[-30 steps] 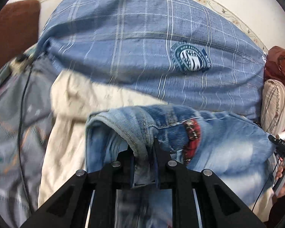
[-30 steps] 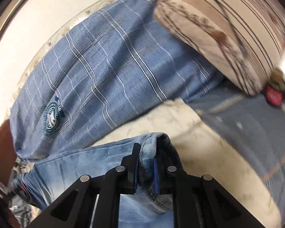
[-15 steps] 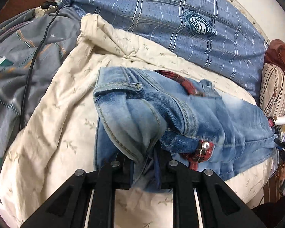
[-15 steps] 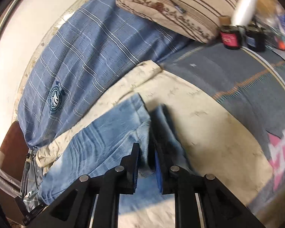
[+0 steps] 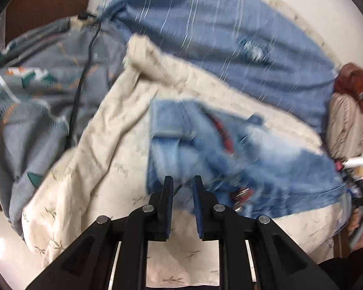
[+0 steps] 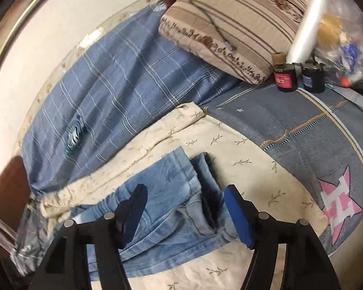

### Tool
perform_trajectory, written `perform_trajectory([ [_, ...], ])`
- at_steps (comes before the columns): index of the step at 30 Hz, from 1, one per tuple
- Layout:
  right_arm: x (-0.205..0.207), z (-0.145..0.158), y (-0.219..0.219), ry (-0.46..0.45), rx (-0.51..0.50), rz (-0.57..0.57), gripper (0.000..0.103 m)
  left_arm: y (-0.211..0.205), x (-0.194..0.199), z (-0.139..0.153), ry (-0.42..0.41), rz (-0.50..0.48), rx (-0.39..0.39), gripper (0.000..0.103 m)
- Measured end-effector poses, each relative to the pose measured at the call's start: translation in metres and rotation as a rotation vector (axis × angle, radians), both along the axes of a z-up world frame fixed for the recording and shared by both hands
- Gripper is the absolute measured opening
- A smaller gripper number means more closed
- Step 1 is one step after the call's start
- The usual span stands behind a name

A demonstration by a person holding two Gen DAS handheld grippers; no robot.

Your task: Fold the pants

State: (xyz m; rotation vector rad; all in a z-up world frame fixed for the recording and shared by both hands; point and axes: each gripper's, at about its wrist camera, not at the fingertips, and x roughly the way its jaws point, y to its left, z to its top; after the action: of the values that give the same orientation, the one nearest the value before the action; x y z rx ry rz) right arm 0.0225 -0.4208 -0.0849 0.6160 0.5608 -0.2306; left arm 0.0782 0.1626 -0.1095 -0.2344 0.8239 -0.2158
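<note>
- While the jeans (image 6: pixel 162 193) are lying folded on the cream floral blanket (image 6: pixel 242 149) in the lower middle of the right wrist view, their leg ends are sitting between the right gripper (image 6: pixel 185 207) jaws.
- Those jaws have just been opening and are standing wide, with denim between them but neither pad pressing on it.
- At the centre of the blurred left wrist view, the waistband end of the jeans, with its red belt (image 5: pixel 223 133), is lying just ahead of the left gripper (image 5: pixel 182 188).
- Its jaws are standing nearly closed; no denim is showing in the narrow gap between them, so I am reading them as shut and empty.
- Judging from this, the fold is looking loose: a jaw catching the top layer while pulling away could be dragging it open.
- Further out, the soft blanket is bunching at upper left of the left view, so the stack may be sliding or creasing.
- Beyond it, a blue plaid cover (image 6: pixel 113 101) is filling the upper left of the right view, with a striped pillow (image 6: pixel 230 24) and dark jars (image 6: pixel 284 77) at upper right.
</note>
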Motion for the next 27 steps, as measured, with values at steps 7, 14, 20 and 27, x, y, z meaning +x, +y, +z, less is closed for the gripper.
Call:
perform_trajectory([
  [7,0.026,-0.020,0.018,0.132,-0.062,0.072,0.069,-0.052,0.014,0.009,-0.019,-0.123,-0.008,0.016],
  [14,0.029,-0.018,0.044,0.158,-0.262,0.092,0.022,-0.111,0.063,-0.023,0.079,-0.174,-0.020,0.016],
  [20,0.008,0.010,0.045,-0.019,-0.311,0.054,0.021,-0.117,0.063,-0.050,0.121,-0.192,0.030,0.016],
  [27,0.017,-0.031,0.028,0.280,-0.228,0.158,0.022,-0.108,0.043,-0.056,0.116,-0.238,0.026,0.016],
])
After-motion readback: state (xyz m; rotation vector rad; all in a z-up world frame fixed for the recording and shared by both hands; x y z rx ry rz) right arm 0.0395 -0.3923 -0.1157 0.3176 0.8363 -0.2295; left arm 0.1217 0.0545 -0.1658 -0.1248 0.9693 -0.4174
